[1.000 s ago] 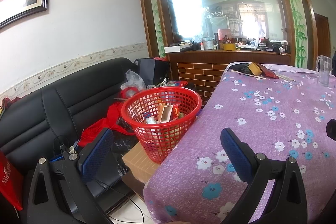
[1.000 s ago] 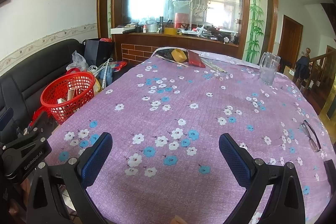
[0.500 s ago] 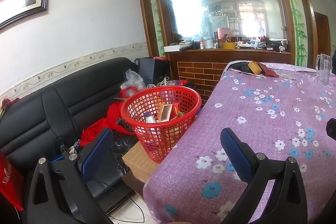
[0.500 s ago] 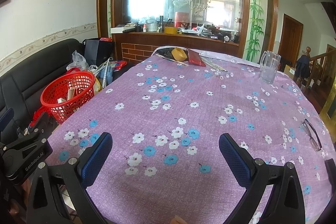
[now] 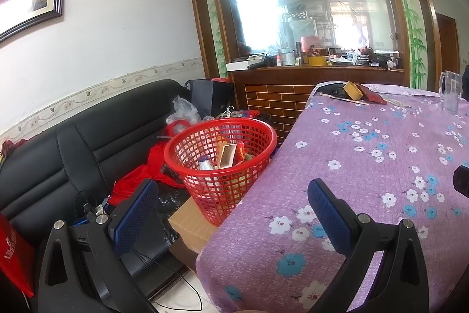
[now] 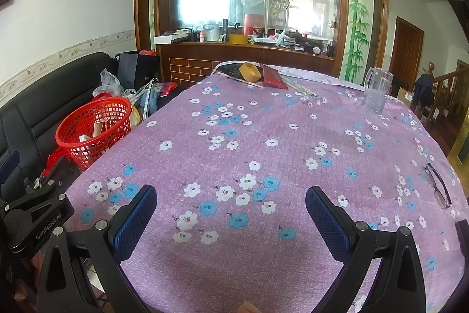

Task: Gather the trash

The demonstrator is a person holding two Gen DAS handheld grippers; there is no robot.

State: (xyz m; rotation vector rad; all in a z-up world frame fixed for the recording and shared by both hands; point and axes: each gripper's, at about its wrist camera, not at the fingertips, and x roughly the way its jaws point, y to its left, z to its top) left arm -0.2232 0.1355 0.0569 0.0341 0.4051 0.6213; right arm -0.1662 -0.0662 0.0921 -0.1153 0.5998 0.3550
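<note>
1. Desk [image 6: 263, 154] under purple flowered cloth, filling the right wrist view; black sofa [image 5: 73, 143] alongside.
2. Red basket [image 5: 219, 166] on a cardboard box [image 5: 190, 222], just beside the desk's left edge; cartons and wrappers inside.
3. Left claw [image 5: 231, 204] spread wide, empty, straddling the desk corner; right claw [image 6: 231, 210] spread wide, empty, above the cloth.
4. Glass pitcher [image 6: 376, 91] upright far right; glasses [image 6: 438, 185] near the right edge.

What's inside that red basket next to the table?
The red basket holds trash: an open cardboard carton, a small can and bright wrappers. Whatever lies deeper is covered by that pile.
</note>
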